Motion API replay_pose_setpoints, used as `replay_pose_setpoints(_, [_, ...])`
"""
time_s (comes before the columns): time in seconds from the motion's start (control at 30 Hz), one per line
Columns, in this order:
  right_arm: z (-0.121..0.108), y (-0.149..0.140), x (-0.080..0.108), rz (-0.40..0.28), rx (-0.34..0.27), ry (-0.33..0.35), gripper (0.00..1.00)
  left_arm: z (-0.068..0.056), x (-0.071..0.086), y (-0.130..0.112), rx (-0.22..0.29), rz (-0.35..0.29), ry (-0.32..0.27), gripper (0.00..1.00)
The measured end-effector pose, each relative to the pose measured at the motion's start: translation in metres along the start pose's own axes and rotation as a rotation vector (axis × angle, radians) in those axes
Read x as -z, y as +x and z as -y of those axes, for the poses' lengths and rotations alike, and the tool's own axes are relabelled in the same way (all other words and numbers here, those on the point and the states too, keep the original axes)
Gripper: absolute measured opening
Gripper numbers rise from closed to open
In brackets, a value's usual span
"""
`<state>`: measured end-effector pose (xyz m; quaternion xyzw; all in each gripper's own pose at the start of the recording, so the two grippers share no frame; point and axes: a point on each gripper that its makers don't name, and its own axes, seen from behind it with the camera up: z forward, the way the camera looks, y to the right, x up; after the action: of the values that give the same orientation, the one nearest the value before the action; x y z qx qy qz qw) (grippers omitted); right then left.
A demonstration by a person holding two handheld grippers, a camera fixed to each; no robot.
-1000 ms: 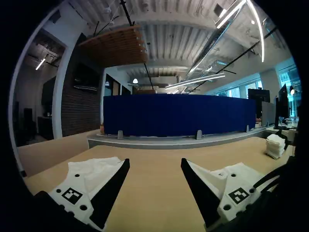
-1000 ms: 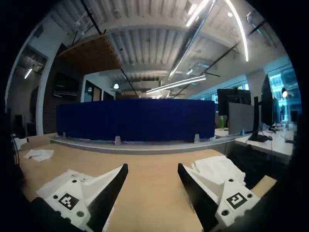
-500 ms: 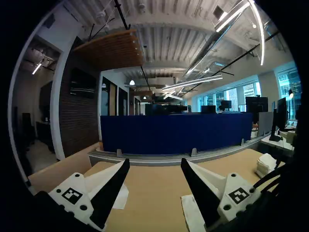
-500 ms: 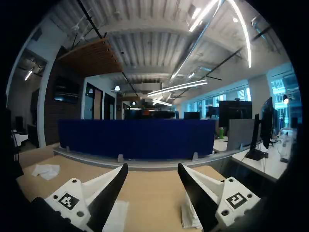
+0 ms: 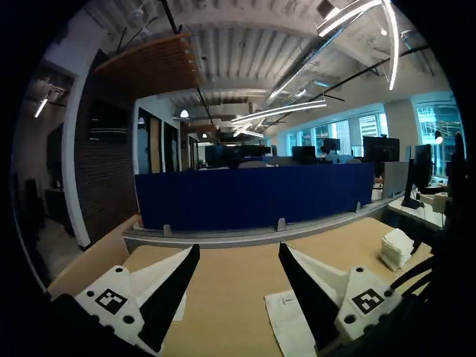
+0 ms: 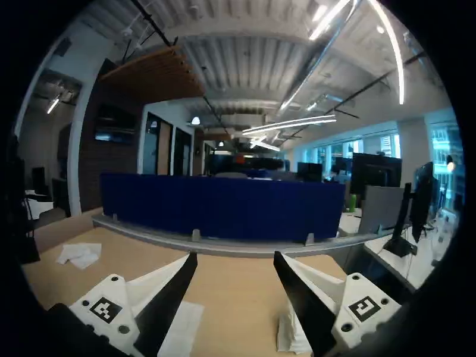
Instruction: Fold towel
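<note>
- Pale wooden tabletop (image 5: 238, 303) carries the flat white cloth towel (image 5: 284, 318). It lies spread out low in the left gripper view, partly under that tool's right-hand finger.
- Left tool (image 5: 238, 247) hangs above the tabletop with its fingers spread wide and nothing between them. Right tool (image 6: 234, 256) is likewise released and empty.
- In the right gripper view a flat white sheet, likely that same towel, lies by the left-hand finger. The towel therefore seems to sit between the two tools.
- Step in hand, as I judge it: bring both tools down onto the towel's corners.
- To do it well, take one corner per tool and pinch a single layer at the very edge. Keep both tools level so the fold lands square.
- Steer clear of the stack of folded white towels (image 5: 397, 249) near the tabletop's right edge, and of the crumpled white cloth (image 6: 79, 254) farther off.
</note>
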<state>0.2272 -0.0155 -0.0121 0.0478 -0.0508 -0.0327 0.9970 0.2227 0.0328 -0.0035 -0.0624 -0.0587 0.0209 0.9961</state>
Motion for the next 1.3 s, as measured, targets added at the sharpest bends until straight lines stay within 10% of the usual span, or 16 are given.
replay_pose_setpoints(0.27, [0.034, -0.010, 0.010, 0.132, 0.103, 0.183, 1.00, -0.038, 0.000, -0.013, -0.032, 0.120, -0.200, 0.99])
replay_pose_setpoints(0.57, [0.054, -0.032, 0.019, 0.228, 0.161, 0.277, 1.00, -0.056, 0.001, -0.034, -0.082, 0.186, -0.294, 0.99])
replay_pose_setpoints(1.3, [0.097, -0.163, 0.034, 0.493, 0.237, 0.458, 1.00, -0.091, 0.022, -0.183, -0.196, 0.471, -0.467, 0.99])
